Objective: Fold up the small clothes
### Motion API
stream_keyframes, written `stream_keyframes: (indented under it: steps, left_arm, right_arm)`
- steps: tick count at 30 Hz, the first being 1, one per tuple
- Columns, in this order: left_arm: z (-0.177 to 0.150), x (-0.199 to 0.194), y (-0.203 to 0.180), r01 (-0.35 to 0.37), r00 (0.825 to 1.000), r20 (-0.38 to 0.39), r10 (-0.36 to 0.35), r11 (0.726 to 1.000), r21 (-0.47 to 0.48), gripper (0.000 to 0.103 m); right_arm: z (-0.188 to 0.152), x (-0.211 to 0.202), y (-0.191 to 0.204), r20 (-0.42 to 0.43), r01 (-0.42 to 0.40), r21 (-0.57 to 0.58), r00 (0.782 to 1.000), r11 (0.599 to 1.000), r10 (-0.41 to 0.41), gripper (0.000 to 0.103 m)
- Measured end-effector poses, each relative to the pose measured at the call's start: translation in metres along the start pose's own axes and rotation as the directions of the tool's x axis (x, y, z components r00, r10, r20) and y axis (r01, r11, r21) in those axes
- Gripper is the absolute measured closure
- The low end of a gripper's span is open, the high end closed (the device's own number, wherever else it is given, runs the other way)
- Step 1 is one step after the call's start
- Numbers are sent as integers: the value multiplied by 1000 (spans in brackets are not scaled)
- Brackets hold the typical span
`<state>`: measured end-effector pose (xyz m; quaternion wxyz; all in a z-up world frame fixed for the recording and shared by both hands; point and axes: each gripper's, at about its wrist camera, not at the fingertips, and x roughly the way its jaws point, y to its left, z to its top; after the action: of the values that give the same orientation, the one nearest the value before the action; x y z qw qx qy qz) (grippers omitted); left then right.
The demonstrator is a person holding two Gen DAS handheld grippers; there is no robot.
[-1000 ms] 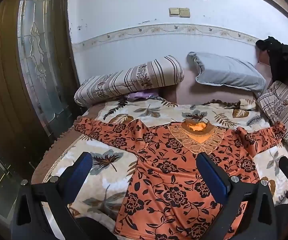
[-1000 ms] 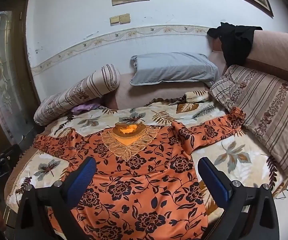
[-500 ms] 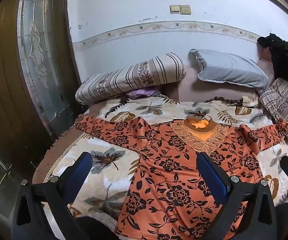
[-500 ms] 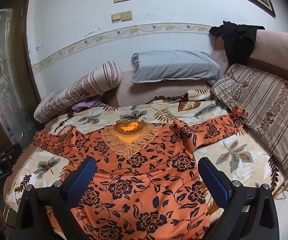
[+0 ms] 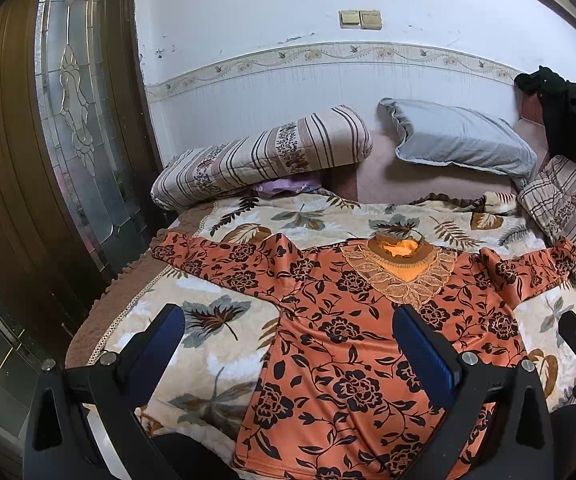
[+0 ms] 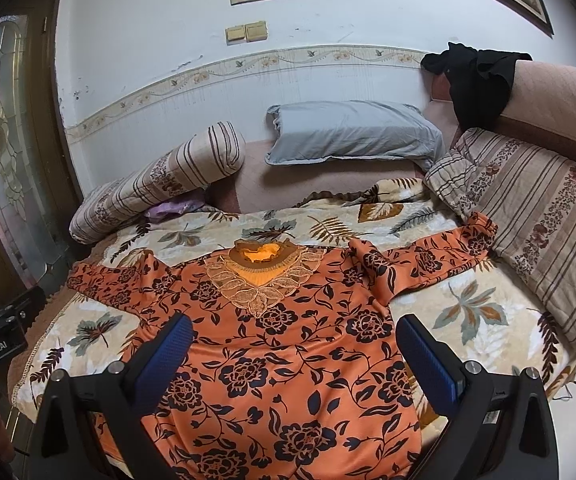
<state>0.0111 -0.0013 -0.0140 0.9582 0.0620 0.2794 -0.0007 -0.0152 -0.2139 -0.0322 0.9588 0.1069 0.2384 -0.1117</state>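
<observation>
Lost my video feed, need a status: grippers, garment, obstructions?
Left gripper and right gripper: jaws open, empty, above the bed. Orange floral top flat, sleeves spread, unfolded. Right sleeve cuff against striped cushion.

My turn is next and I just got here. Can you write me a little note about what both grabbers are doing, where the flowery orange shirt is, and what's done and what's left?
Left gripper: open, holding nothing, above the shirt's left side.
Right gripper: open, holding nothing, above the middle of the shirt.
Orange floral shirt: lying front up on the leaf-print blanket, both sleeves spread out, lace collar toward the pillows. The right sleeve reaches the striped cushion.
Done: the shirt is laid out, mostly flat.
Left: all the folding; no fold shows yet. Probably start with a sleeve.
</observation>
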Motion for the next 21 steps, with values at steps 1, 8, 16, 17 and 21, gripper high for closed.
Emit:
stream_keyframes:
  steps: [1,8,16,17,21]
  left_arm:
    - [0,0,0,0,1000,0,0,1000,0,0]
    - [1,1,-1,-1,1000,-9,1,1000,4,0]
    - [0,1,-1,0,1000,-8,0,1000,4,0]
    - [1,1,-1,-2,1000,-9,2,1000,4,0]
    - [3,4,-2,-5,1000,-11,5,1000,7,0]
  right_arm:
    - [0,0,0,-1,0,0,1000,1000,0,0]
    - [0,3,1,-9,-2,0,1000,1000,2,0]
    - [1,6,3,-13,-5,-5,1000,1000,5,0]
    - [1,5,3,-14,-6,-5,1000,1000,6,0]
    - [1,6,4,-14,-5,-4,1000,1000,5,0]
